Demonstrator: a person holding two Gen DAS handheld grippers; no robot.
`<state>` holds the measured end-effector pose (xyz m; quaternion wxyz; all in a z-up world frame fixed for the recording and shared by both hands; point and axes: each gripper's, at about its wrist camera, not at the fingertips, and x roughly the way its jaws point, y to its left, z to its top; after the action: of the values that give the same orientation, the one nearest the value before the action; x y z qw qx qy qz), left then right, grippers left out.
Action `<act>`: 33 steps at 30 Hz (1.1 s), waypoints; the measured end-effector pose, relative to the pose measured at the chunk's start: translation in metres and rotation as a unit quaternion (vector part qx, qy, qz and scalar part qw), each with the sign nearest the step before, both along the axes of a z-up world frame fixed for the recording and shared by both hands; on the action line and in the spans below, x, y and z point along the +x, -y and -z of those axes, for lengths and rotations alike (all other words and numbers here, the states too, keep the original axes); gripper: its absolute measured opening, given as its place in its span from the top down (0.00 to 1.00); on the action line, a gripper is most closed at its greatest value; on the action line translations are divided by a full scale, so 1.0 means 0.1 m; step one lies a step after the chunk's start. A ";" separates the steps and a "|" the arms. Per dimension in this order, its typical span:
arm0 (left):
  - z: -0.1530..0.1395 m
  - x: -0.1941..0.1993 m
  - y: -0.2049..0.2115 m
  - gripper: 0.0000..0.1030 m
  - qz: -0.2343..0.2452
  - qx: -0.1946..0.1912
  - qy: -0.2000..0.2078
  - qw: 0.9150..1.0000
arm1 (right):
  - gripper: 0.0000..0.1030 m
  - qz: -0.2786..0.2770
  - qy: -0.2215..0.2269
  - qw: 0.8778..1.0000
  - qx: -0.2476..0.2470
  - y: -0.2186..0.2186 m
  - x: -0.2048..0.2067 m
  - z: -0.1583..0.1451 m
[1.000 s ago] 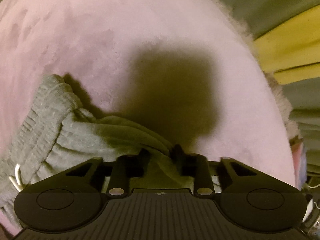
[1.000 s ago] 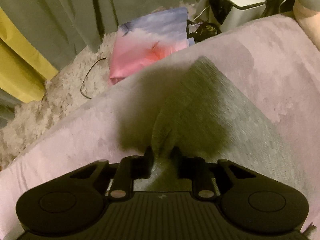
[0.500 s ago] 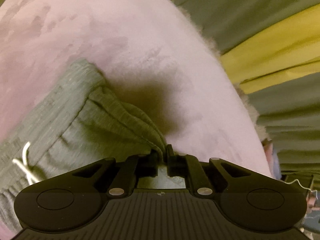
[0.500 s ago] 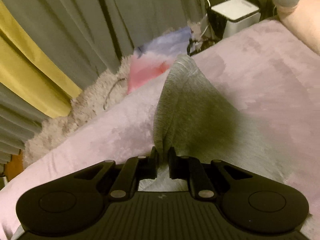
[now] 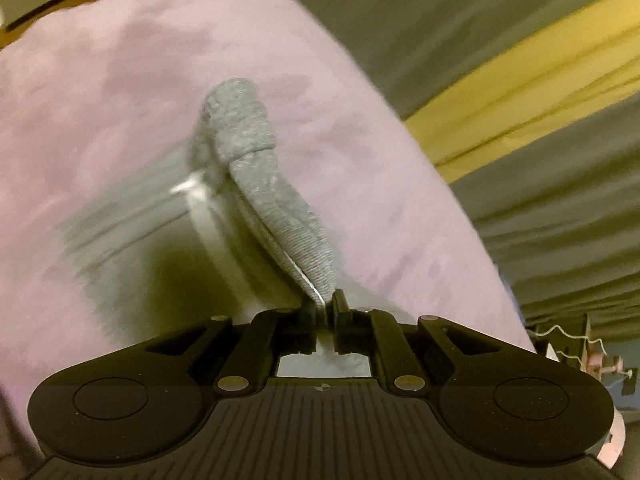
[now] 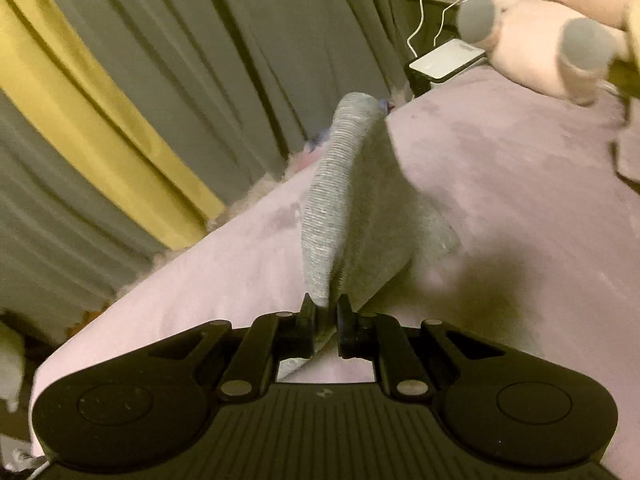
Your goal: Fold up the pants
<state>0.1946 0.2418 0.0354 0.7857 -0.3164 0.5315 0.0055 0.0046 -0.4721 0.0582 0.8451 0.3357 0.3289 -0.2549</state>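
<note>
So the left black two-finger gripper was clamped tight on the grey knit pants, fabric trailing toward 11 o'clock over the pink velvety bedspread. Right black gripper pinched them too, cloth rising at 12.

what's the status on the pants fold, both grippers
Left gripper shut on grey pants, waistband end. Right gripper shut on the other end. Fabric lifted off pink bedcover. Plush toy far off, nothing blocking.

No readable text, label or brand shows anywhere; the blurred background may hide some.
</note>
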 end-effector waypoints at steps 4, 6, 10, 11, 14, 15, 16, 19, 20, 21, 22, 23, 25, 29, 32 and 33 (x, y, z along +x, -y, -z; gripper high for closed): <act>0.36 -0.55 -0.34 0.91 -0.018 -0.001 -0.032 0.999 | 0.91 0.006 0.004 1.000 0.015 -0.06 -0.81 0.14; 0.72 -0.67 -0.39 0.91 -0.016 0.008 -0.075 0.997 | 0.91 -0.001 -0.015 0.999 0.034 -0.05 -1.07 0.42; 1.17 -0.71 -0.31 0.89 -0.020 0.043 -0.101 0.994 | 0.91 0.007 -0.083 0.993 0.082 -0.02 -1.29 1.18; 1.18 -0.70 -0.28 0.83 -0.019 0.047 -0.095 0.994 | 0.91 0.006 -0.106 0.991 0.081 -0.02 -1.29 1.34; 1.21 -0.63 -0.24 0.57 -0.023 0.043 -0.071 0.996 | 0.73 0.017 -0.125 0.990 0.069 0.00 -1.32 1.50; 1.24 -0.60 -0.23 0.53 -0.025 0.045 -0.071 0.996 | 0.66 0.022 -0.122 0.990 0.064 0.01 -1.33 1.47; 1.25 -0.57 -0.22 0.52 -0.027 0.044 -0.074 0.996 | 0.45 0.032 -0.120 0.991 0.051 0.01 -1.38 1.45; 1.32 -0.52 -0.22 0.41 -0.048 0.021 -0.075 0.996 | 0.26 0.085 -0.117 0.989 0.021 0.15 -1.52 1.33; 1.36 -0.50 -0.21 0.38 -0.058 0.011 -0.074 0.995 | 0.26 0.097 -0.107 0.989 0.030 0.21 -1.59 1.32; 1.38 -0.50 -0.22 0.38 -0.068 0.008 -0.074 0.995 | 0.26 0.106 -0.097 0.989 0.041 0.29 -1.63 1.31; 1.40 -0.50 -0.22 0.38 -0.073 0.009 -0.074 0.995 | 0.26 0.113 -0.094 0.988 0.053 0.33 -1.66 1.34; 1.42 -0.51 -0.21 0.40 -0.072 0.016 -0.076 0.994 | 0.27 0.117 -0.098 0.986 0.061 0.37 -1.67 1.38; 1.40 -0.49 -0.16 0.45 -0.063 0.035 -0.079 0.994 | 0.40 0.122 -0.111 0.984 0.072 0.39 -1.67 1.48; 1.35 -0.47 -0.17 0.67 -0.061 0.049 -0.091 0.993 | 0.68 0.114 -0.105 0.981 0.115 0.42 -1.62 1.62; 1.31 -0.50 -0.28 0.82 -0.068 0.022 -0.087 0.994 | 0.94 0.099 -0.115 0.983 0.108 0.29 -1.59 1.64; 1.29 -0.50 -0.30 0.84 -0.068 0.017 -0.085 0.994 | 0.94 0.096 -0.107 0.985 0.099 0.24 -1.62 1.61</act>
<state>0.1442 0.2717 -0.0941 0.7407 -0.3370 0.5734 0.0948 -0.1575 -0.4961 -0.1024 0.7392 0.4190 0.4069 -0.3354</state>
